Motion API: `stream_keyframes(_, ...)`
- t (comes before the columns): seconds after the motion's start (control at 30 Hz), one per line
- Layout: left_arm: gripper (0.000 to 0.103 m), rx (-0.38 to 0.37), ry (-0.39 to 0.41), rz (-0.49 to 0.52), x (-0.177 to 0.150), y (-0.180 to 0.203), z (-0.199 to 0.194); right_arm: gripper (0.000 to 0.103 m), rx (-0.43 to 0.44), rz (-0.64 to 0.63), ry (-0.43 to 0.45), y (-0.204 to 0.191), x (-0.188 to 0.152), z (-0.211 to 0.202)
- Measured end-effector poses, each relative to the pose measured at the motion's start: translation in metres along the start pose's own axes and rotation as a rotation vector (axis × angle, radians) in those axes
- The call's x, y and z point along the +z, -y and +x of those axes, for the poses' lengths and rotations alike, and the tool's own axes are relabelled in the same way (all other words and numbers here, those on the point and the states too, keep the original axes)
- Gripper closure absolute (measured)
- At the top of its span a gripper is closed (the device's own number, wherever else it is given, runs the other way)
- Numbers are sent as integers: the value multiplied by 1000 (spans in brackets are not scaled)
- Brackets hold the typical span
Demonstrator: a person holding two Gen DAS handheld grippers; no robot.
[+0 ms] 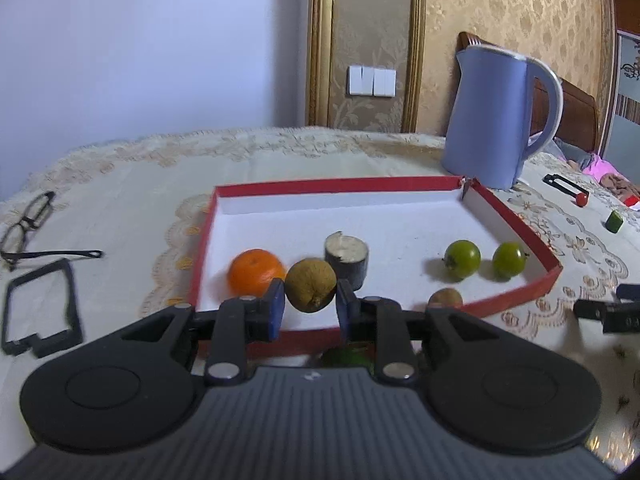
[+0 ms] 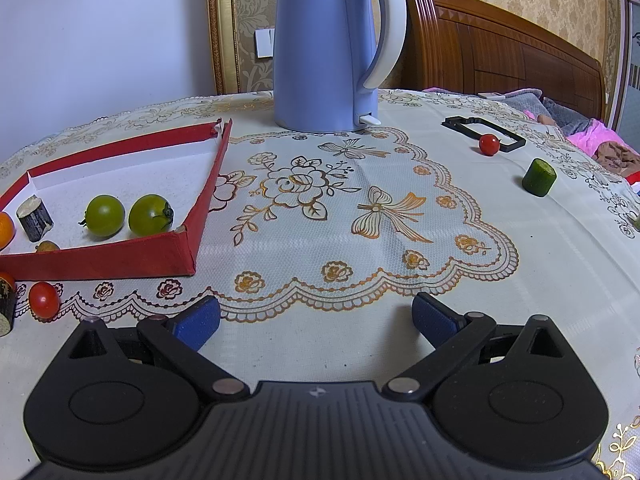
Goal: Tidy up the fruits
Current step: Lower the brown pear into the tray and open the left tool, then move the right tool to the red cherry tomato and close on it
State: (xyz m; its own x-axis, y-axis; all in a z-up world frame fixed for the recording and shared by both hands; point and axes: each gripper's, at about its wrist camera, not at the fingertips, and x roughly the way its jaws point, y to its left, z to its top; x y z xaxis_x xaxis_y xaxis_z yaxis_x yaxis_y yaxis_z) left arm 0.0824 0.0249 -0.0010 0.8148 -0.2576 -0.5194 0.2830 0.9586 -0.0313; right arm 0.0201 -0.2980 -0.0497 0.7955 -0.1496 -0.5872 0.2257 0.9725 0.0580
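Observation:
My left gripper (image 1: 310, 309) is shut on a round brown fruit (image 1: 310, 290), which hangs over the near part of the red-rimmed white tray (image 1: 336, 185). Inside the tray lie an orange (image 1: 256, 272), a cut sugarcane piece (image 1: 346, 258), two green tomatoes (image 1: 462, 259) (image 1: 509, 260) and a second brown fruit (image 1: 445, 299). My right gripper (image 2: 316, 320) stands open over bare tablecloth, right of the tray (image 2: 200, 208), with nothing between its fingers. A red cherry tomato (image 2: 44, 300) and another cane piece (image 2: 6, 304) lie on the cloth just in front of the tray.
A blue kettle (image 2: 324, 48) stands behind the tray's right corner. Far right lie a red cherry tomato (image 2: 489, 144), a black frame (image 2: 484, 130) and a green cucumber chunk (image 2: 539, 178). Glasses (image 1: 24, 228) and another black frame (image 1: 40, 312) lie left of the tray.

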Motion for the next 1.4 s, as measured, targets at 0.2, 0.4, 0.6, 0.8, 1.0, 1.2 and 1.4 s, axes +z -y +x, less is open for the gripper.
stream_keyframes(0.2, 79, 45, -49, -5, 6, 6, 30, 0, 0, 0, 0, 0, 0, 0)
stream_keyframes(0.4, 78, 34, -95, -10, 1, 3, 45, 0, -1, 0, 0, -1, 0, 0)
stream_keyframes(0.6, 70, 39, -70, -26, -2, 0, 37, 0, 0, 0, 0, -1, 0, 0)
stream_keyframes(0.8, 46, 60, 19, -19, -12, -11, -9, 0, 0, 0, 0, 0, 0, 0)
stream_keyframes(1.0, 23, 125, -11, -77, -27, -31, -25, 0, -1, 0, 0, 0, 0, 0)
stream_keyframes(1.2, 20, 182, -87, -149, -34, -48, -10, 0, -1, -1, -1, 0, 0, 0)
stream_keyframes(1.4, 8, 189, -79, -155, -42, -52, -6, 0, -1, -1, -1, -1, 0, 0)
